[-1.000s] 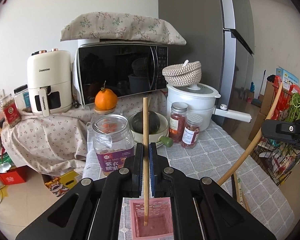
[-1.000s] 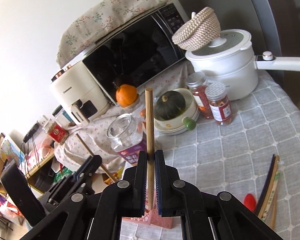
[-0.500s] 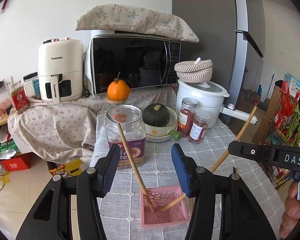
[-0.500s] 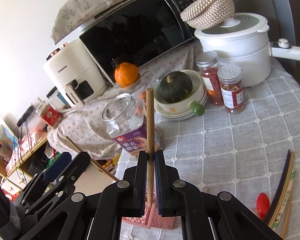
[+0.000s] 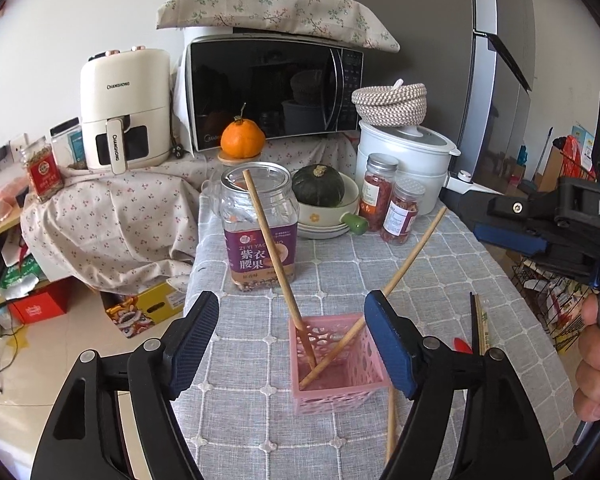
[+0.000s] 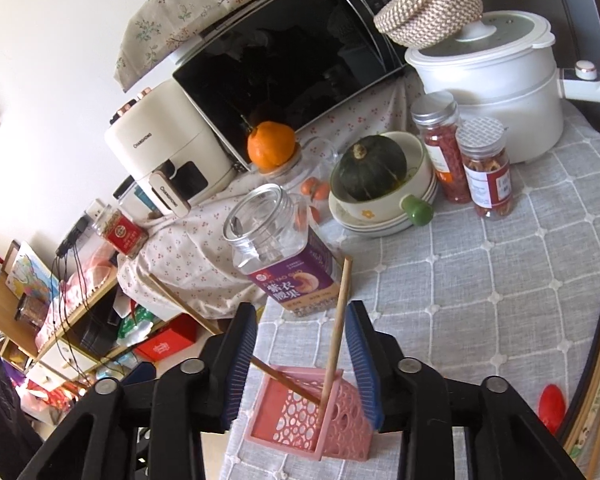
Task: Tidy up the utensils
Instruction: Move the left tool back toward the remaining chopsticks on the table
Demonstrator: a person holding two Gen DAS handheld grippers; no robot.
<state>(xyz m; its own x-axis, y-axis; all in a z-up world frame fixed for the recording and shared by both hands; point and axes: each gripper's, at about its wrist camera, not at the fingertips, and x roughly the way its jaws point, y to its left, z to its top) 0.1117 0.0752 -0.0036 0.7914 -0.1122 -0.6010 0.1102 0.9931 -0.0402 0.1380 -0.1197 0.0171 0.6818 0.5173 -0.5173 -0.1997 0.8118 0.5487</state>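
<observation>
your left gripper [image 5: 290, 338] and right gripper [image 6: 302, 364] gape wide, empty; two wooden chopsticks [image 5: 270, 256] lean crossed in the pink perforated plastic basket [image 5: 340, 390].

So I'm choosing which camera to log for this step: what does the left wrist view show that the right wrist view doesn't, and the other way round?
Only the left wrist view shows the right gripper from the side with the person's hand on it, and a loose chopstick lying by the basket. Only the right wrist view shows the whole red spoon and small orange fruits behind the jar. Both show the pink basket holding two wooden chopsticks, the empty jar and more utensils lying on the cloth.
</observation>
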